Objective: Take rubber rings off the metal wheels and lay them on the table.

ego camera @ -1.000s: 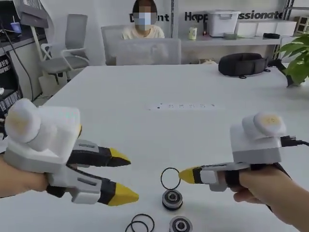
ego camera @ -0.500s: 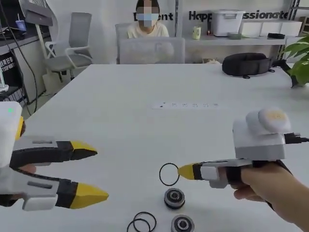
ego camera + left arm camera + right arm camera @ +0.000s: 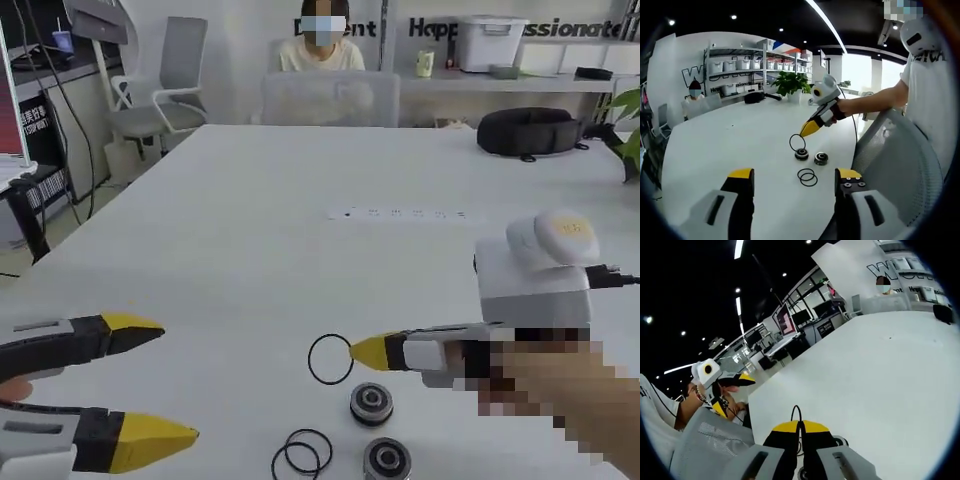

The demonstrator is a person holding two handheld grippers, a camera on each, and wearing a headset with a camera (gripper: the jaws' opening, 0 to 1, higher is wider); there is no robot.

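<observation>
My right gripper (image 3: 355, 352) is shut on a thin black rubber ring (image 3: 310, 360), holding it just up and left of a metal wheel (image 3: 371, 403). A second wheel (image 3: 387, 458) lies nearer me, and two loose rings (image 3: 302, 453) lie overlapping on the white table (image 3: 300, 250). My left gripper (image 3: 180, 381) stands open at the lower left, apart from all of them. The left gripper view has its jaws (image 3: 795, 174) wide open, with the held ring (image 3: 790, 142), both wheels (image 3: 801, 154) and the loose rings (image 3: 806, 177) ahead. In the right gripper view the gripper (image 3: 800, 426) pinches the ring (image 3: 796, 412) edge-on.
A person sits at the far end of the table behind a laptop (image 3: 330, 100). A black bag (image 3: 530, 130) lies at the far right. Office chairs (image 3: 170, 90) stand at the far left. A mesh chair back (image 3: 900, 165) is close on my right.
My left gripper has drawn back to the lower left, away from the wheels. The right gripper has carried the ring slightly left of the wheel. The head camera has shifted too.
</observation>
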